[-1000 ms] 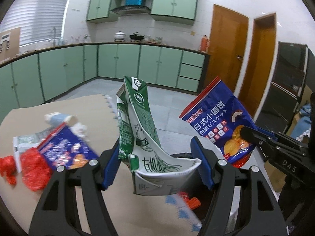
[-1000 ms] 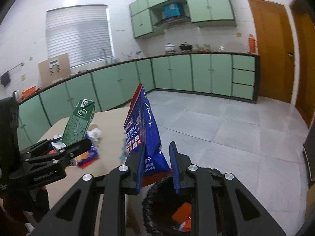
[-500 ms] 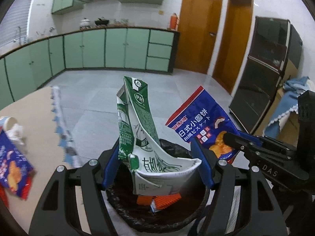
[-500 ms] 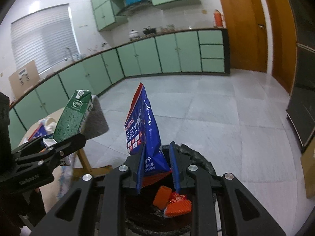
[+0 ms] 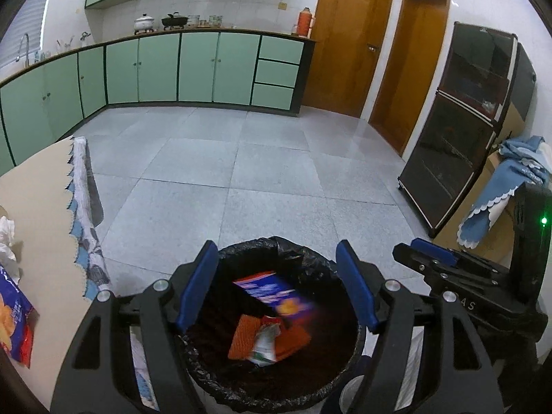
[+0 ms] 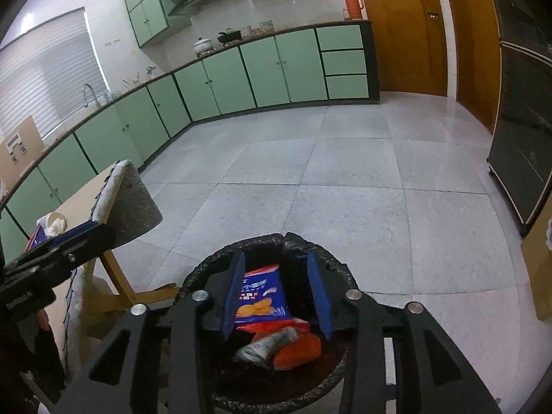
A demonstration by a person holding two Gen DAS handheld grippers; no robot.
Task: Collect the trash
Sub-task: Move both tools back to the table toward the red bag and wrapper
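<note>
A bin lined with a black bag [image 5: 310, 258] [image 6: 262, 241] stands on the floor below both grippers. Inside lie a blue snack bag [image 5: 272, 289] [image 6: 258, 296], a green and white milk carton [image 5: 265, 341] [image 6: 265, 345] and orange wrappers [image 5: 243, 334] [image 6: 296, 348]. My left gripper [image 5: 277, 289] is open and empty above the bin. My right gripper [image 6: 276, 293] is open and empty above the bin; it also shows in the left wrist view [image 5: 431, 258]. More trash stays on the table: a blue snack bag [image 5: 13, 324] and crumpled white paper [image 5: 7, 238].
The beige table [image 5: 38, 214] with a scalloped cloth edge is at the left, beside the bin. Green cabinets [image 5: 193, 69] line the far wall. A dark glass cabinet [image 5: 462, 131] and a cardboard box with a blue cloth [image 5: 510, 186] stand at the right. Grey tiled floor lies ahead.
Both grippers opened over the bin. The milk carton left the left gripper and the blue snack bag left the right gripper; both now lie in the bin.
</note>
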